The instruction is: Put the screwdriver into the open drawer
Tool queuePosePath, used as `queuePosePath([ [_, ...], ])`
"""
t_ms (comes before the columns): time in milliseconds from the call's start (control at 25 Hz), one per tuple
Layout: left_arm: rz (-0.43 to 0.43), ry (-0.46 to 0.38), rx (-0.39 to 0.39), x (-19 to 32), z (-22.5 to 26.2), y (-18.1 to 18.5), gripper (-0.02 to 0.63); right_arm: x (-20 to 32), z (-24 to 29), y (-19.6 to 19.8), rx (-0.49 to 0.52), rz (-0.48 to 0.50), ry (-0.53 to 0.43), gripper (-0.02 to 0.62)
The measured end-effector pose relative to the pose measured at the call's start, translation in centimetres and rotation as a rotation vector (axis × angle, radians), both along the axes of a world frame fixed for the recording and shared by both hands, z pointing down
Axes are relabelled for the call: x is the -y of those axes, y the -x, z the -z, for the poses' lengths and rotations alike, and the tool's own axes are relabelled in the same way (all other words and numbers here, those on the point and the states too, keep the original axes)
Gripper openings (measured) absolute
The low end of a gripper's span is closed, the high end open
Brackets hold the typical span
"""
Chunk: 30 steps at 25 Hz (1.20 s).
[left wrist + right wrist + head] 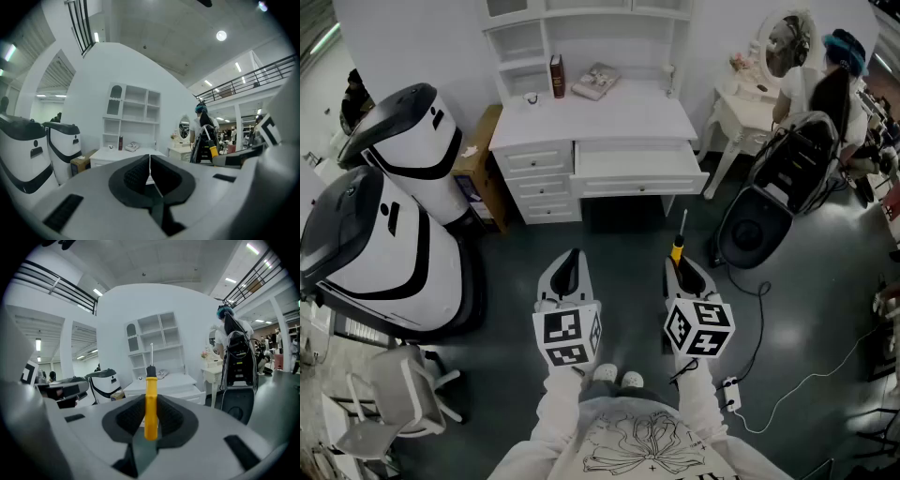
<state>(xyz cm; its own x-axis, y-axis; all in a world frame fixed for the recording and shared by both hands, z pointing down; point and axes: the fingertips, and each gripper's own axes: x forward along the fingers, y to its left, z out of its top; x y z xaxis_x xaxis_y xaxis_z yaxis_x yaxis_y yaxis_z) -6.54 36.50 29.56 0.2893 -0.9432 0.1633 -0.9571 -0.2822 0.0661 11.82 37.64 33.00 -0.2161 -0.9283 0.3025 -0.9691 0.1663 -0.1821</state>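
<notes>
A screwdriver [151, 401] with a yellow handle and a thin metal shaft sticks out forward from my right gripper [679, 260], whose jaws are shut on the handle; the head view shows the screwdriver [679, 242] pointing at the desk. The white desk [598, 120] stands ahead with its wide middle drawer [637, 169] pulled open. My left gripper [571, 265] hangs beside the right one, jaws shut with nothing between them, its black pads [140, 174] meeting in the left gripper view. Both grippers are over the dark floor, well short of the drawer.
Two large white and black machines [384, 216] stand at the left. A cardboard box [478, 159] sits beside the desk. At the right are a black stroller-like cart [773, 202], a small white vanity table [745, 103] and a person [825, 84]. Cables and a power strip [731, 394] lie on the floor.
</notes>
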Motion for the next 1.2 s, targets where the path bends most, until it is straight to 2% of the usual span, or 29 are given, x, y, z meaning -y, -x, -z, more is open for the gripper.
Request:
queuePosePath([
  [1200,-0.057,0.025,0.004,6.1,-2.2,2.8,0.006,5.2,-2.5,3.3,0.029,-0.039,0.038,0.072],
])
